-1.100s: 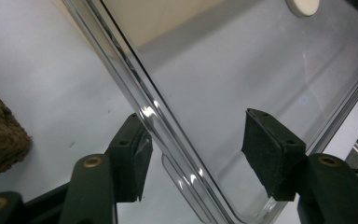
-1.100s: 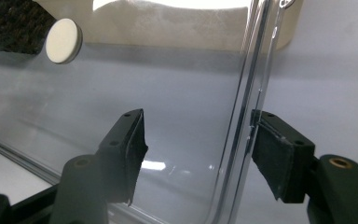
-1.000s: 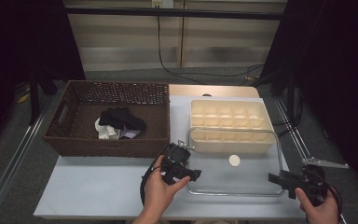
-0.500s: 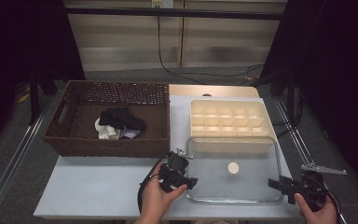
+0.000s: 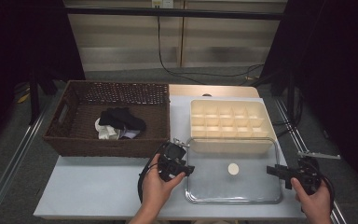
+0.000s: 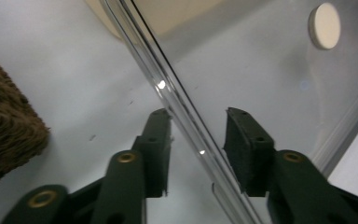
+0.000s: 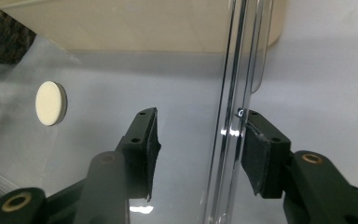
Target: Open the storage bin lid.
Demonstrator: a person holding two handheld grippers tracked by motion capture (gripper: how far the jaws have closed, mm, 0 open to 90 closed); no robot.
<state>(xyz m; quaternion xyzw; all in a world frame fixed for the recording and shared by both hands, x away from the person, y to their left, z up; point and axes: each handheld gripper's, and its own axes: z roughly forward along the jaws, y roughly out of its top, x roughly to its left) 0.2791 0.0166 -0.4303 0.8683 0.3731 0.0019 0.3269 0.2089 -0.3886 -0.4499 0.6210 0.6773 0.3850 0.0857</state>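
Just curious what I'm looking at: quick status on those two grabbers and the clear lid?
Left gripper and right gripper straddle opposite rims of clear lid, closing, not yet clamped. Lid flat on table before cream organizer box. Nothing blocking.

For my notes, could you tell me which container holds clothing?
The brown wicker basket: dark and white socks lie inside, whereas the cream divided box looks empty.

We see the high view lit from above on the pale table [image 5: 98,191], its surroundings falling to near black. Glare streaks the clear lid [image 6: 182,112] rim in both gripper views, where nearby jaws look perhaps slightly soft.
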